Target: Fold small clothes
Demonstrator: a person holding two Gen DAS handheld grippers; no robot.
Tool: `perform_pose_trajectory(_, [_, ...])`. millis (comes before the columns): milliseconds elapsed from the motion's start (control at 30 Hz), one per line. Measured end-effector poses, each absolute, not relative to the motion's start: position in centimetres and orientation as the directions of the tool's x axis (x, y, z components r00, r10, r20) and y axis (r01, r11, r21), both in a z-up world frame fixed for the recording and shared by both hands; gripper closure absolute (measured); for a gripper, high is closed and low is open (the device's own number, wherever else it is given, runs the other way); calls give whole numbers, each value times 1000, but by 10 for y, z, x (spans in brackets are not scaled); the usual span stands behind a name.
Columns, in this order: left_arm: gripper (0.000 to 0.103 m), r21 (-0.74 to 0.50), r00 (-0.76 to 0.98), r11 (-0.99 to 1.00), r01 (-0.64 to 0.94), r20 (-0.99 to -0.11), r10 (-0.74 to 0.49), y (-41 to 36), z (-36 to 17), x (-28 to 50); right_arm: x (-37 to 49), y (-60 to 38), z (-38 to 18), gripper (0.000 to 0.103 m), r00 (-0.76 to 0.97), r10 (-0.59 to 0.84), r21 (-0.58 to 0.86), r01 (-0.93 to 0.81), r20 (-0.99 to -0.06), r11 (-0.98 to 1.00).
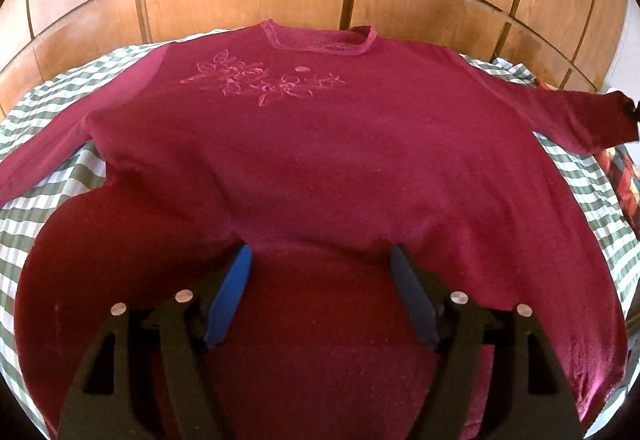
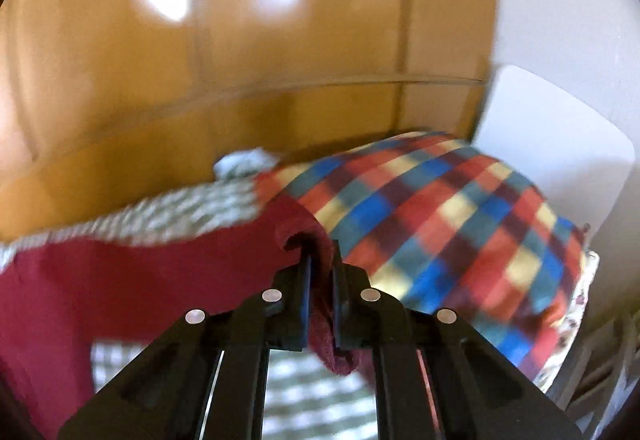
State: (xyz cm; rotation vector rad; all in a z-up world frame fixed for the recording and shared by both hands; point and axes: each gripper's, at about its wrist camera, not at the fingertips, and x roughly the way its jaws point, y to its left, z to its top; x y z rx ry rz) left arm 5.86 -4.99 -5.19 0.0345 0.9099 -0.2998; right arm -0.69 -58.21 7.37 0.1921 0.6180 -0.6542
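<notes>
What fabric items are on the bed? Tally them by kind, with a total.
Sweater: 1
Green-checked sheet: 1
Multicolour plaid blanket: 1
Total: 3

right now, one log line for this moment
left jaws: open above sweater hem | right jaws: shut on sleeve cuff | sweater: flat on checked sheet
</notes>
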Motion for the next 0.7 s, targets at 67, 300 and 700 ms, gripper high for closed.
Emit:
perform_pose_trajectory(67, [31,-94,575,959,267,-783,-236,-51,-52,58,2,-610,72,96,586,-521,1,665,-620,747])
perform_pose_trajectory(300, [31,-81,572,963,257,-791,-219,-52,-52,59,26,-691,42,103,378,-575,-54,801,-725,596])
perform_pose_trajectory(700, [28,-77,575,963,258,-789,-217,-51,-53,59,-17,-592,28,30,729,-184,371,529,-659,764])
